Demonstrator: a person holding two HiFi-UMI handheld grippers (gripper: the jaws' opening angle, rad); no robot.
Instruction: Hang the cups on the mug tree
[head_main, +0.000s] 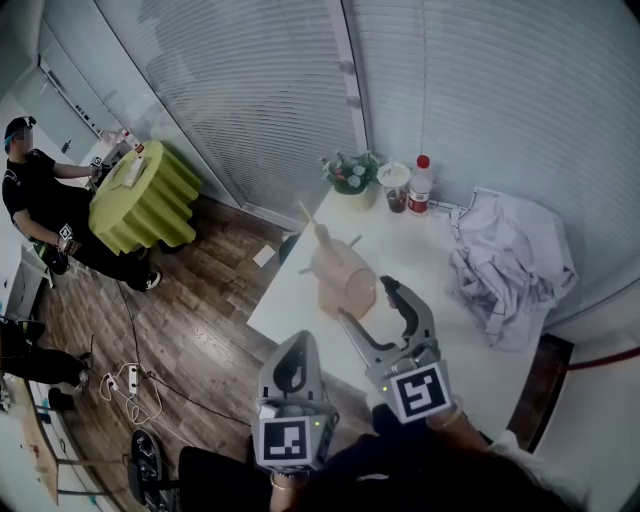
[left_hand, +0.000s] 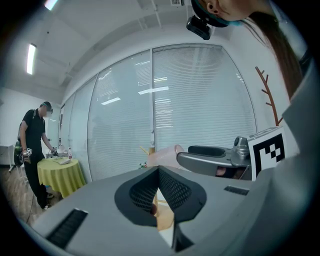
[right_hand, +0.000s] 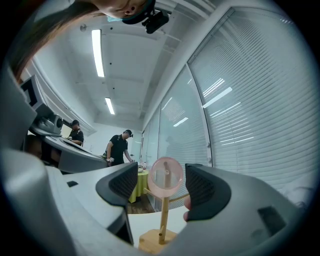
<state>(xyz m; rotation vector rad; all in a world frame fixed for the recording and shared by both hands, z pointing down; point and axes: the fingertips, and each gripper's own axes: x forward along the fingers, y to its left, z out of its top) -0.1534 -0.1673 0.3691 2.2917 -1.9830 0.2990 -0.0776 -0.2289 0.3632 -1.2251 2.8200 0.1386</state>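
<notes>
Standing by the left edge of the white table (head_main: 430, 262) in the head view, the mug tree (head_main: 322, 237) carries a pink cup (head_main: 346, 272); the right gripper (head_main: 365, 300) is just beside it and the left gripper (head_main: 297, 345) is at the table's near-left corner. The left gripper view shows its jaws pressed together, empty. The right gripper view shows its jaws spread wide, framing the cup (right_hand: 165, 175) on the tree (right_hand: 161, 220) beyond them without touching it.

Just beyond the spread jaws of the right gripper (head_main: 365, 300), a wooden mug tree (head_main: 322, 238) bearing a pink cup (head_main: 345, 280) on the white table (head_main: 290, 305). Lower and to its left, the left gripper (head_main: 296, 345), jaws seemingly together. Farther ahead, a flower pot (head_main: 351, 178) and red-capped bottle (head_main: 421, 186); to the right gripper's right, a crumpled white cloth (head_main: 510, 260).
</notes>
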